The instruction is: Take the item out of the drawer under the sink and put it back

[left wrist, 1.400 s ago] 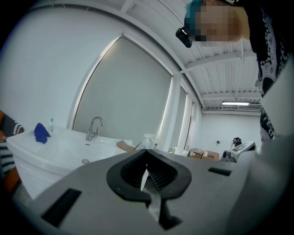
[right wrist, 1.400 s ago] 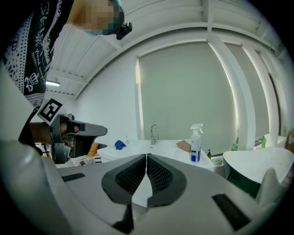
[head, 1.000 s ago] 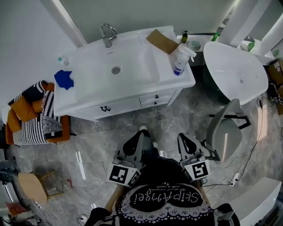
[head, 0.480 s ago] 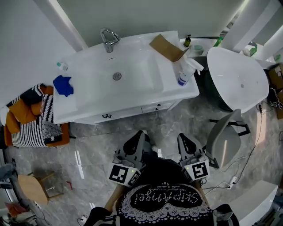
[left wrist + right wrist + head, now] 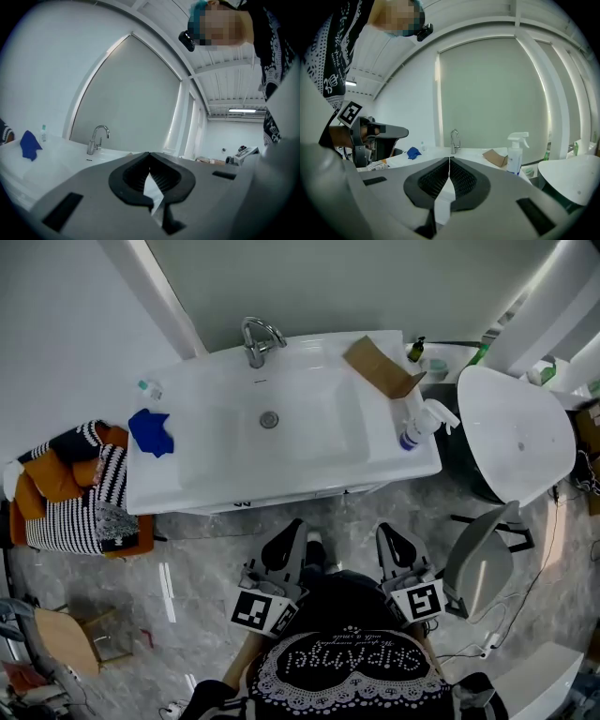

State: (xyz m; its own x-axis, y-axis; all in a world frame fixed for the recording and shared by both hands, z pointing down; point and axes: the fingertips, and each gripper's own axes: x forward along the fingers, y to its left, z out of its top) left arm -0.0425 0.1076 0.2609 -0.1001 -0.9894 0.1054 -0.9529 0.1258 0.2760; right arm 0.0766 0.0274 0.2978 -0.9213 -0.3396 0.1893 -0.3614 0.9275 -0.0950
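Left gripper (image 5: 296,529) and right gripper (image 5: 386,532), both pinched shut and empty, hovered at six o'clock of the sink vanity (image 5: 216,474). Its drawers (image 5: 339,491) barely showed. The item inside was hidden, so its weight and best hold were guesswork.

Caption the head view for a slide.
Left gripper and right gripper, shut, empty, face a sink counter with spray bottle, blue cloth.

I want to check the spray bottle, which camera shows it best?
The right gripper view: the spray bottle stands side-on, trigger and all. The head view shows it foreshortened from above; the left gripper view misses it.
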